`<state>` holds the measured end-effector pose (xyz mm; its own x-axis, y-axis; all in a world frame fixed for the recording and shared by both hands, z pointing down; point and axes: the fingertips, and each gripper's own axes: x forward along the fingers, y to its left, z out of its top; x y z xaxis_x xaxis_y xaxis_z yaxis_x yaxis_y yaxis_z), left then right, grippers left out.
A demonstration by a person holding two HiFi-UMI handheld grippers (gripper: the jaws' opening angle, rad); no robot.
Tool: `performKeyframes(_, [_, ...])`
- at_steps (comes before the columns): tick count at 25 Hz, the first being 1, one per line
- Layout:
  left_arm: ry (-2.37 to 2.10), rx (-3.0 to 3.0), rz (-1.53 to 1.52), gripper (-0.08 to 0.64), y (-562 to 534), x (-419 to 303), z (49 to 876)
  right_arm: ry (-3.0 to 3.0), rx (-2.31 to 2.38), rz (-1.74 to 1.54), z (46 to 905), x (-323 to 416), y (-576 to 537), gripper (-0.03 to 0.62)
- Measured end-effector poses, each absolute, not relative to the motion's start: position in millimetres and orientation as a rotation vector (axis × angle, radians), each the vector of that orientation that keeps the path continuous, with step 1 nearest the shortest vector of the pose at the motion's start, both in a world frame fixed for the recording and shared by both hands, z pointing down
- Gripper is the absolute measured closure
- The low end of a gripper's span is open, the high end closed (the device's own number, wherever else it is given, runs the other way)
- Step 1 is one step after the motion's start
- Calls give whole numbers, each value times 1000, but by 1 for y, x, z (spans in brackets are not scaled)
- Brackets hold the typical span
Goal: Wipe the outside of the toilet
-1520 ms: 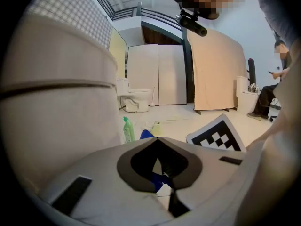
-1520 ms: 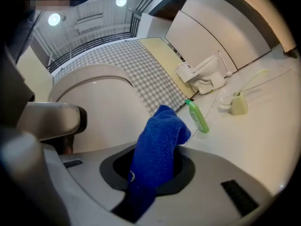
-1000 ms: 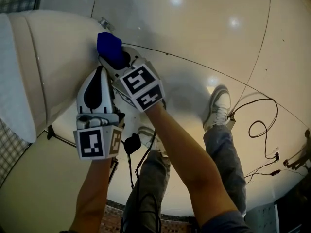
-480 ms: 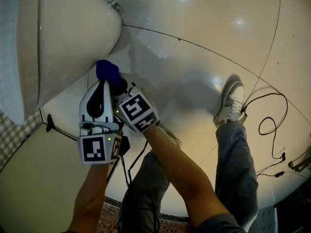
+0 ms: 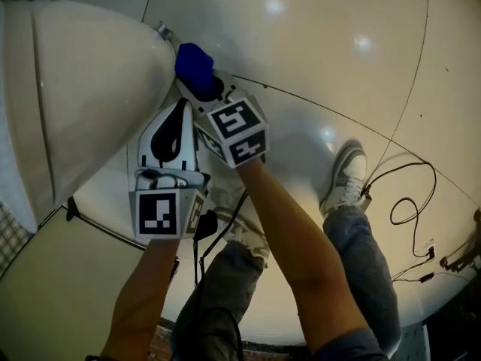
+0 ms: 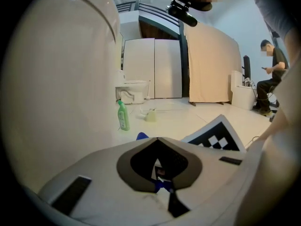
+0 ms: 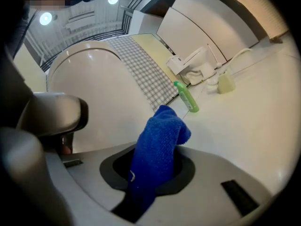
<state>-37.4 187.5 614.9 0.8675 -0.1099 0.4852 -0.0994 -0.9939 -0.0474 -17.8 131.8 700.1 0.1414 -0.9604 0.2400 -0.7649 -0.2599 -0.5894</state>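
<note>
Pinching a blue cloth (image 7: 157, 147) in the right hand-held gripper (image 7: 151, 175), jaws pressing together on its lower part. Standing up and forward out of the jaws, long axis running along them, free end folding over toward a green bottle (image 7: 186, 97) on the floor (image 5: 338, 43). Sitting, in the head view, right at the lower outer side of the white toilet (image 5: 83, 89), close to the floor; touching or only just beside, not possible to tell. Resting the left hand-held gripper (image 5: 179, 111) just beside the right one, jaws pressing together with nothing clearly between them, pointing along the toilet's side.
</note>
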Motion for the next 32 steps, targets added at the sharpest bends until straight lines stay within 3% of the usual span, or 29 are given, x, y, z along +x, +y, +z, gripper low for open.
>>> performKeyframes(11, [118, -2916, -770, 546, 146, -41, 684, 1707, -2055, -843, 773, -14, 84, 517])
performKeyframes(22, [209, -2925, -967, 546, 160, -149, 697, 1702, -1918, -965, 779, -152, 102, 517])
performKeyframes(32, [348, -2966, -887, 546, 156, -179, 617, 1858, -1933, -970, 701, -182, 112, 517])
